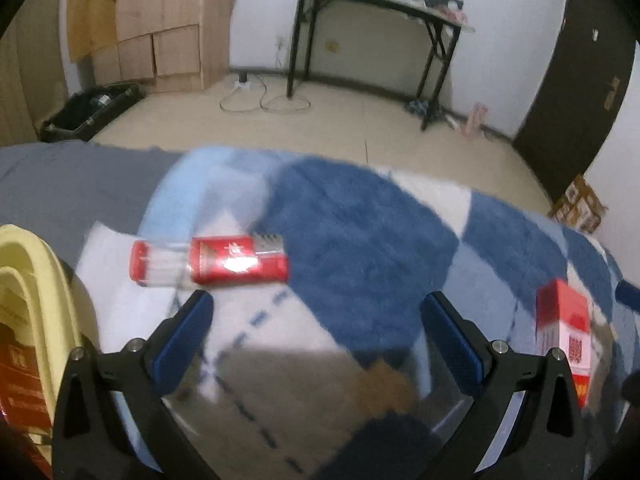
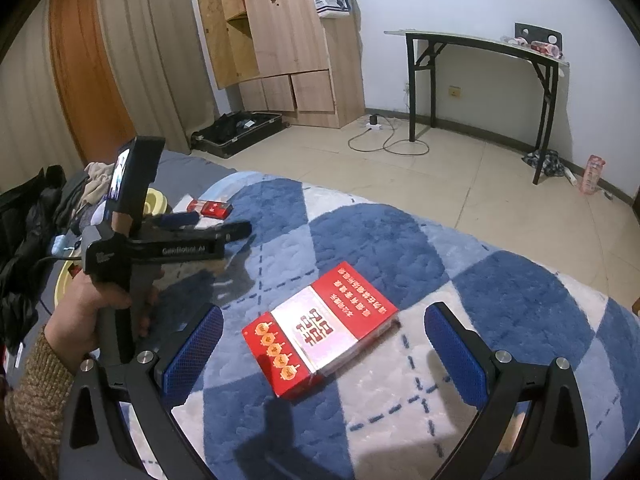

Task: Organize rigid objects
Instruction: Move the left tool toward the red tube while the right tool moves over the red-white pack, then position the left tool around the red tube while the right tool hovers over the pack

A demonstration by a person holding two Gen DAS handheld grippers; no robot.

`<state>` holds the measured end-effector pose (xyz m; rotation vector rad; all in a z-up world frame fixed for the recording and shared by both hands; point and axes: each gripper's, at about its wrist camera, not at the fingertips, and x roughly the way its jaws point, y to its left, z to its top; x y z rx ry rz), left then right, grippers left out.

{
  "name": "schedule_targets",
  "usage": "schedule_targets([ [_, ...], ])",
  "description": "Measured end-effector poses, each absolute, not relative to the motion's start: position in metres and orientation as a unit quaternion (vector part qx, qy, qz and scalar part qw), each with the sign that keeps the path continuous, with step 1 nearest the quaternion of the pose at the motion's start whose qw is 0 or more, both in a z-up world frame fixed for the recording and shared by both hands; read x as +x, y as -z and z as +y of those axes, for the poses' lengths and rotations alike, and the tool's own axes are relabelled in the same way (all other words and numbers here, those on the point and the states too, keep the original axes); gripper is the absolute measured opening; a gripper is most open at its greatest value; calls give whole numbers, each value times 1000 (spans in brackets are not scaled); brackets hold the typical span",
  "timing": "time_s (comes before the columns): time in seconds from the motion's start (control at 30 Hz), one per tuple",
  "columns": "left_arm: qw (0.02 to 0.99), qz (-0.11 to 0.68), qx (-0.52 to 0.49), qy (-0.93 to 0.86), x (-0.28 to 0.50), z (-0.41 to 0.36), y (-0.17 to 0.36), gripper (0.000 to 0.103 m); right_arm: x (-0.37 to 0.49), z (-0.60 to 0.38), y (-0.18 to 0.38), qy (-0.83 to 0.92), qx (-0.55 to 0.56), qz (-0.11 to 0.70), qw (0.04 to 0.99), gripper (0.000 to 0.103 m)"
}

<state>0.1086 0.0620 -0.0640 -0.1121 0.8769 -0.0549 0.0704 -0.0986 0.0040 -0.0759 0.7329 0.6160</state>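
A red and clear toothpick-style container (image 1: 208, 262) lies on the blue and white blanket (image 1: 360, 248), just beyond my open, empty left gripper (image 1: 318, 316). It shows small in the right wrist view (image 2: 210, 208). A flat red and white box (image 2: 320, 326) lies on the blanket between the fingers of my open, empty right gripper (image 2: 324, 340); it also shows at the right of the left wrist view (image 1: 564, 332). A yellow basin (image 1: 36, 280) holding a red packet (image 1: 20, 384) sits at the left. The left gripper (image 2: 216, 228) is visible in the right wrist view, held by a hand.
Clothes are piled at the bed's left (image 2: 48, 208). Beyond the bed edge is tiled floor with a black suitcase (image 2: 236, 132), a wooden wardrobe (image 2: 288, 40), a black folding table (image 2: 480, 80) and cables (image 2: 384, 136).
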Motion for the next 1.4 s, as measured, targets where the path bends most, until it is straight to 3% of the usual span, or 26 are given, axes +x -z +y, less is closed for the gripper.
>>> schedule_targets([
  [0.1,897,439,-34,47,106,54,60,103,71,-99,-4,-295,-37,354,887,103],
  [0.27,898,418,-87,112,100,62,41,103,70,-98,-4,-295,-40,355,886,103],
  [0.6,919,368,-139,-8,96,105,42,103,70,-96,-4,-296,-44,356,885,103],
  [1.4,926,375,-41,9,105,77,50,103,72,-95,-1,-290,-51,366,883,103],
])
